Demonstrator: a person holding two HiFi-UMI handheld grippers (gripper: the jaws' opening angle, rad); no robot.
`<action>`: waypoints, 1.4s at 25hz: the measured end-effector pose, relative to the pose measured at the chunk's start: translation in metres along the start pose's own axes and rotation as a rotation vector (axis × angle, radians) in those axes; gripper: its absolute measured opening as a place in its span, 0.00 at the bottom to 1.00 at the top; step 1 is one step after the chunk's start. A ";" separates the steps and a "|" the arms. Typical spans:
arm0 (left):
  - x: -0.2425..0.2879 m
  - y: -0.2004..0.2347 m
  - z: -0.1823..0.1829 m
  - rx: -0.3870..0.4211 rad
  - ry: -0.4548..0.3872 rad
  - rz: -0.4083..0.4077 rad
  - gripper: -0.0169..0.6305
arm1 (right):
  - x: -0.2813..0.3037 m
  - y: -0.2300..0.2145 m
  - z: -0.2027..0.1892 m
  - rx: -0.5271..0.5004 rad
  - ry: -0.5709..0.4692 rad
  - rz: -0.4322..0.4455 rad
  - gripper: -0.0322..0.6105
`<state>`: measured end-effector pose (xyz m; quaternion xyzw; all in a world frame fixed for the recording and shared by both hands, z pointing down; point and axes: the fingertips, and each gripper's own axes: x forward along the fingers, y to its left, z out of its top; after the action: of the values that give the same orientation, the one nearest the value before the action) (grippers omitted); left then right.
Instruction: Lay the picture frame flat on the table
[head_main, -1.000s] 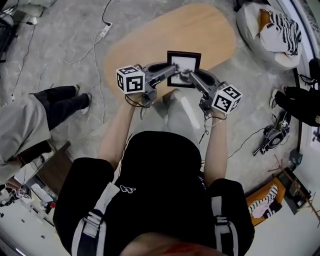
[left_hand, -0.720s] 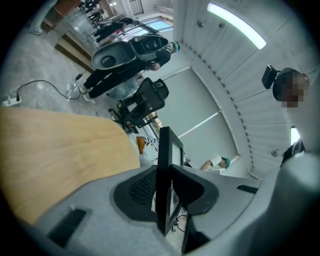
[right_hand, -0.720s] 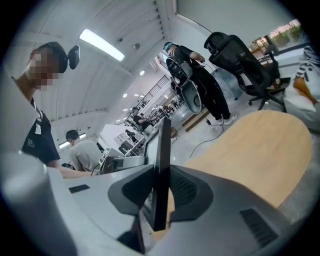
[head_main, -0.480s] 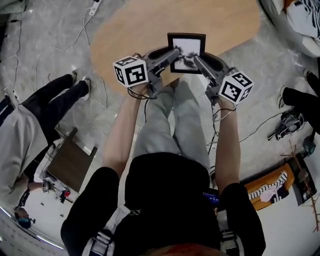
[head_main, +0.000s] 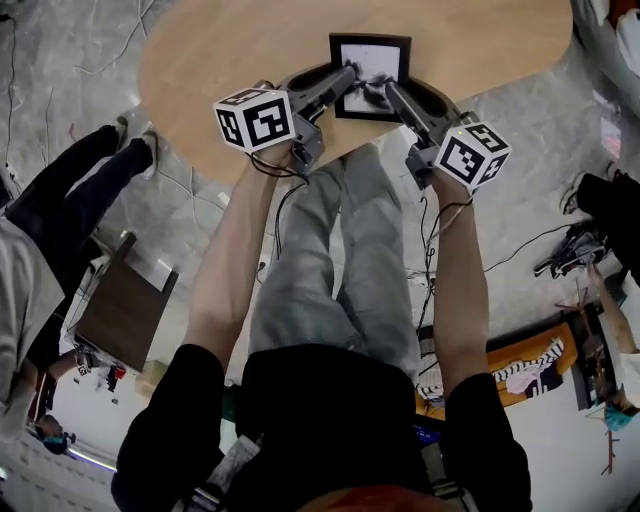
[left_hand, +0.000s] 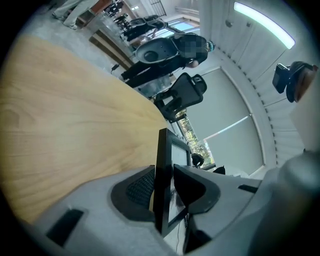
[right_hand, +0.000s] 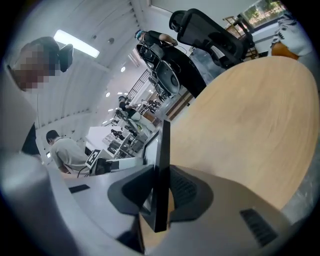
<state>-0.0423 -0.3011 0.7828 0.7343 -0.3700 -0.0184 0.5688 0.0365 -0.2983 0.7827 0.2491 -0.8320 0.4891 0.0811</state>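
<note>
A small black picture frame (head_main: 371, 60) with a white picture is held over the near edge of the oval wooden table (head_main: 230, 50). My left gripper (head_main: 349, 84) is shut on its lower left edge, my right gripper (head_main: 384, 90) on its lower right edge. In the left gripper view the picture frame (left_hand: 162, 170) shows edge-on, pinched between the two grey jaws, with the table (left_hand: 65, 130) beyond. In the right gripper view the picture frame (right_hand: 161, 175) is likewise clamped edge-on above the table (right_hand: 250, 130).
A person in dark trousers (head_main: 60, 190) stands at the left beside a small brown stool (head_main: 120, 310). Cables (head_main: 520, 245) lie on the grey floor at the right. An office chair (right_hand: 210, 30) and other people stand beyond the table.
The frame and both grippers have moved farther over the table, which now fills more of the top of the head view. Both grips stay the same.
</note>
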 end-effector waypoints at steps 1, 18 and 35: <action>0.001 0.008 -0.003 0.010 0.007 0.016 0.19 | 0.004 -0.005 -0.005 -0.001 0.005 0.004 0.18; -0.045 0.031 -0.009 -0.027 -0.113 0.066 0.06 | 0.013 -0.067 -0.026 -0.144 0.037 -0.355 0.22; -0.115 -0.153 0.079 0.126 -0.315 0.028 0.04 | -0.029 0.106 0.102 -0.177 -0.191 -0.299 0.07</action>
<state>-0.0812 -0.2887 0.5800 0.7513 -0.4651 -0.1021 0.4569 0.0207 -0.3339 0.6380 0.4072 -0.8294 0.3705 0.0951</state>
